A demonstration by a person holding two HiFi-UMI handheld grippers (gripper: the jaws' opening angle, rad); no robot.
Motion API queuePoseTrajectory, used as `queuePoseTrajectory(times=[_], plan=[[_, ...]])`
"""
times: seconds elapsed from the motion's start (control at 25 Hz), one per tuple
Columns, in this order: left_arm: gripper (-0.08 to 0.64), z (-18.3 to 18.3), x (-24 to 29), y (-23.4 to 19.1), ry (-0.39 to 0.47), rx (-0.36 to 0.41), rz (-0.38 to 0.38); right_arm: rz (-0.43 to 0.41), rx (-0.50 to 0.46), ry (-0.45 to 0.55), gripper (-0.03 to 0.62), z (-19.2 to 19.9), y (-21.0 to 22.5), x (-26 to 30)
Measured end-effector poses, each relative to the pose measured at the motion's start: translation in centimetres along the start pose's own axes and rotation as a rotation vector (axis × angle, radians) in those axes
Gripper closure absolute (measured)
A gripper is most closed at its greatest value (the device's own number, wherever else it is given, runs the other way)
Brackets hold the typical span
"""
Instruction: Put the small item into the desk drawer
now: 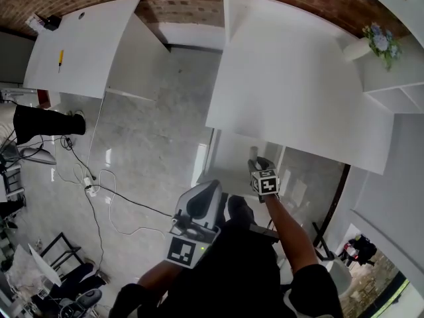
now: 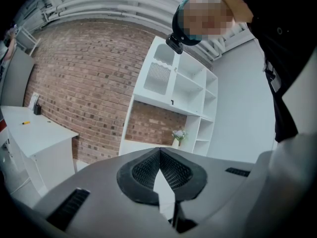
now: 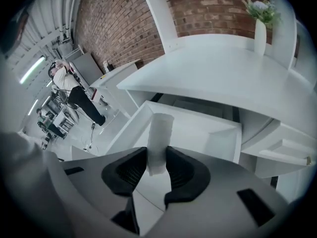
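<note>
- Jaws of the right gripper (image 3: 157, 158) pinch a small white cylinder (image 3: 159, 133) by its lower end. The rest of it sticks out toward 12 o'clock.
- Behind the cylinder in the right gripper view lies the open drawer (image 3: 232, 139), pulled out from under the white desk (image 3: 223, 73). The cylinder is held over the drawer's inside and does not rest in it.
- A white vase of flowers (image 3: 260, 26) stands on the desk at 1 o'clock.
- The left gripper (image 2: 159, 155) has its jaws pressed together with nothing between them. It is aimed up at a white shelf unit (image 2: 183, 88) at 12 o'clock, with a brick wall (image 2: 84, 83) at 10 o'clock.
- In the head view the right gripper (image 1: 264, 171) reaches over the drawer (image 1: 228, 154) below the desk (image 1: 298, 91). The left gripper (image 1: 202, 201) hangs at 7 o'clock from it, clear of the drawer.
</note>
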State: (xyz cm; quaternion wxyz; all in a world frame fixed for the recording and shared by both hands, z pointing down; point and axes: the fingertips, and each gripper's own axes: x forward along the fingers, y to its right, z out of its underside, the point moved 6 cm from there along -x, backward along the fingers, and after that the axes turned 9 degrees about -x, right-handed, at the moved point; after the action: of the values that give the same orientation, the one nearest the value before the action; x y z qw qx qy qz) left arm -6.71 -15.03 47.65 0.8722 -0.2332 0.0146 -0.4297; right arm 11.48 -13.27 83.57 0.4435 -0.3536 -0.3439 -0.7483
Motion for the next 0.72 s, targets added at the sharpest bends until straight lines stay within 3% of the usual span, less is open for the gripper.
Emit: queuePoseTrajectory(times=[0.32,0.72], plan=[[0.538,0.8,1.2,-0.8,-0.016,-0.007,-0.009,0.008,0.051,-0.123,0.453,3.4,1.3,4.6],[0.537,2.1,1.9,-2.0,-0.048,-0.046,-0.014,0.022,0.066,-0.223,0.453,4.7,2.1,8.2]])
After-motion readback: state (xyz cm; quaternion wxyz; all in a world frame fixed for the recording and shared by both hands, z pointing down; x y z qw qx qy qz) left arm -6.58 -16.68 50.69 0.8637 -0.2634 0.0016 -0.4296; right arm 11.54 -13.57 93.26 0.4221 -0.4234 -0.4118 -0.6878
